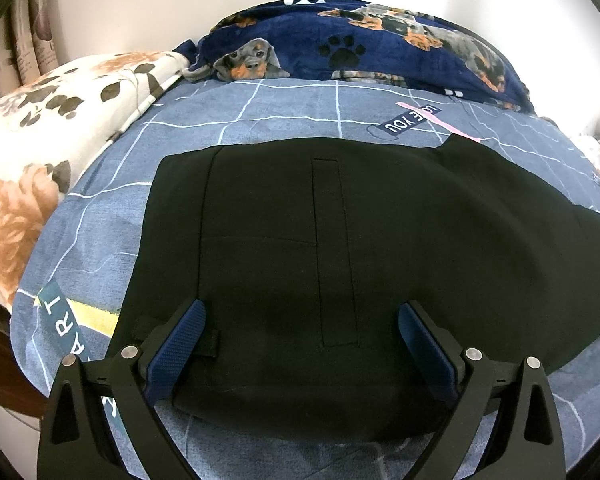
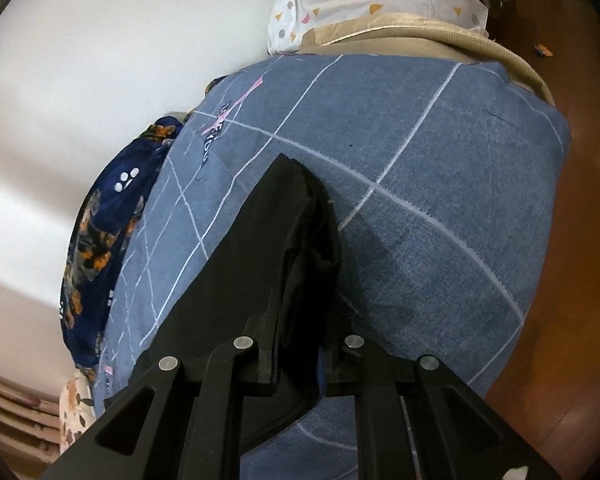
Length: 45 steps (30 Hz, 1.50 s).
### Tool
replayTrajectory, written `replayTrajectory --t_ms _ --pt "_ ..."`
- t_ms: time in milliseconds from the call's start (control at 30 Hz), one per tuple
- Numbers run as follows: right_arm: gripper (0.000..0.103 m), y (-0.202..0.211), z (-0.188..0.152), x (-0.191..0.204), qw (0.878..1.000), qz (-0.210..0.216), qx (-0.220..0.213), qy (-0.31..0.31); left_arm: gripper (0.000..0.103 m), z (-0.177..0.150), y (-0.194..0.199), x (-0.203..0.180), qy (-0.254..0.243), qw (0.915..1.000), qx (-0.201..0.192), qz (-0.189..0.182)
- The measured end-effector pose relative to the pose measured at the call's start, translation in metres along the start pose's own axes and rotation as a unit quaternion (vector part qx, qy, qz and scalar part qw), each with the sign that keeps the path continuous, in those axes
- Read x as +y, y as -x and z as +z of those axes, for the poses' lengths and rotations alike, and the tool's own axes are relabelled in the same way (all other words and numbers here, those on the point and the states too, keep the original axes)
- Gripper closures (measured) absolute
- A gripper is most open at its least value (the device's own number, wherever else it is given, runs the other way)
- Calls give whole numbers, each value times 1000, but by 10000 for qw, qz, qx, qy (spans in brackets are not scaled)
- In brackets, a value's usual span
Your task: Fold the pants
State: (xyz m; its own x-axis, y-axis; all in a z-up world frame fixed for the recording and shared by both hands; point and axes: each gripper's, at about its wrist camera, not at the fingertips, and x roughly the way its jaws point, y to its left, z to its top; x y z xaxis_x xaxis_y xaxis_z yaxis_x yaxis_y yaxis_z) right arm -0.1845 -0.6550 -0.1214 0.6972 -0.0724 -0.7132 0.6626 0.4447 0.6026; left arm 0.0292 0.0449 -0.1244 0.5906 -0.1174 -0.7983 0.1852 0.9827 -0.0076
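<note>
Black pants (image 1: pixel 380 232) lie flat on a blue checked bedsheet (image 1: pixel 260 112), waistband to the left, a back pocket seam showing. My left gripper (image 1: pixel 300 320) is open just above the waist end, its blue pads (image 1: pixel 180 344) apart and holding nothing. In the right wrist view my right gripper (image 2: pixel 296 340) is shut on a bunched fold of the pants (image 2: pixel 268 240), which rises off the bedsheet (image 2: pixel 440 200).
A navy dog-print blanket (image 1: pixel 360 48) lies along the far side by the white wall. A floral quilt (image 1: pixel 40 140) is on the left. A spotted white cloth and tan bedding (image 2: pixel 380 12) sit at the bed's end. Brown floor (image 2: pixel 572 280) lies beyond the edge.
</note>
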Motion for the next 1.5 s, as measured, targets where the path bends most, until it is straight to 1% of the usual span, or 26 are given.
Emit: replayTrajectory --t_ms 500,633,767,933,1267,1500 --pt "91 3 -1 10 9998 -160 -48 85 5 -1 0 -1 -1 10000 -4 19" --pt "90 6 -3 24 9995 -156 -73 259 5 -1 0 -2 0 10000 -3 22" --pt "90 9 -5 45 9982 -154 -106 573 5 -1 0 -2 -2 10000 -3 28" --pt "89 8 -10 63 9964 -100 -61 839 5 -1 0 -2 -7 10000 -6 32" --pt "89 4 -22 81 9935 -25 67 1135 4 -2 0 -4 -6 10000 -8 40" --pt "89 1 -25 83 9931 10 116 1165 3 -2 0 -4 -7 10000 -12 51"
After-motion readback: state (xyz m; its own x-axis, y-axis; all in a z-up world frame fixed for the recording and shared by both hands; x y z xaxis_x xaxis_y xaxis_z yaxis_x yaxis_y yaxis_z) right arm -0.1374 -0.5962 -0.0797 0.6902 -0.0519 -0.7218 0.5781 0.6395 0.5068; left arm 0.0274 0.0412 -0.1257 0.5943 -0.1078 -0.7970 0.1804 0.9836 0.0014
